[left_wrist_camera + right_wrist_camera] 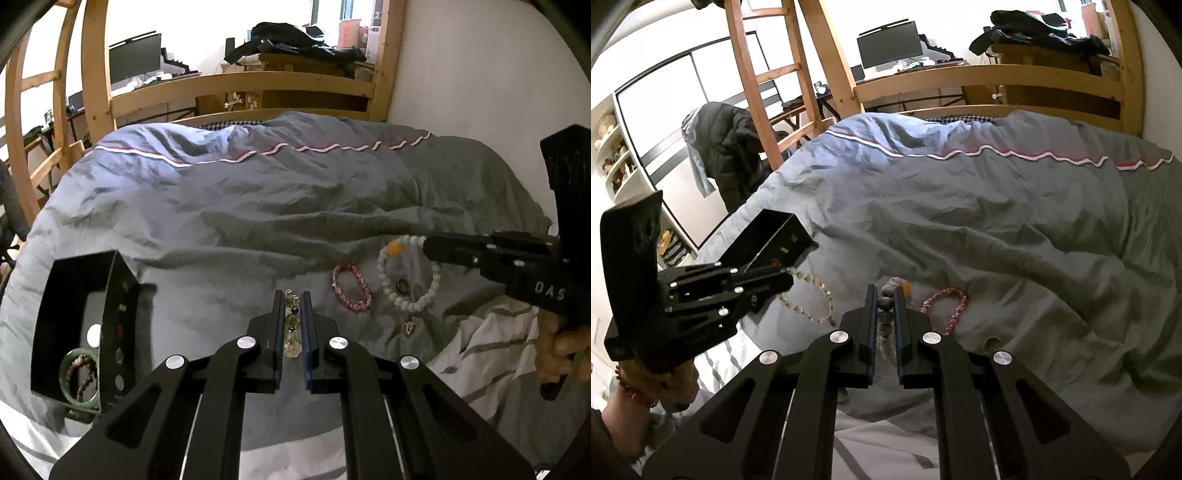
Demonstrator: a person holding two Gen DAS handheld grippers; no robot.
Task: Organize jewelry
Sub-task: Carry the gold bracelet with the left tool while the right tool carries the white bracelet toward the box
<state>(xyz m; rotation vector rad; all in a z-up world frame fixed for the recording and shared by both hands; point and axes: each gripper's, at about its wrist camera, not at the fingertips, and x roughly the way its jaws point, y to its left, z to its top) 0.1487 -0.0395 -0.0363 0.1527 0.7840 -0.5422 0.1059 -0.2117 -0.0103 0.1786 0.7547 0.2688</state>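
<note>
Left wrist view: a clear-bead bracelet (291, 325) is clamped between the nearly closed jaws of the left gripper (291, 306). A black jewelry box (110, 295) is seen at left on the grey duvet (258, 206), a pink bracelet (351, 291) at right.

Right wrist view: a white-bead bracelet (886, 306) is pinched in the narrow jaws of the right gripper (885, 302), above the duvet.
</note>
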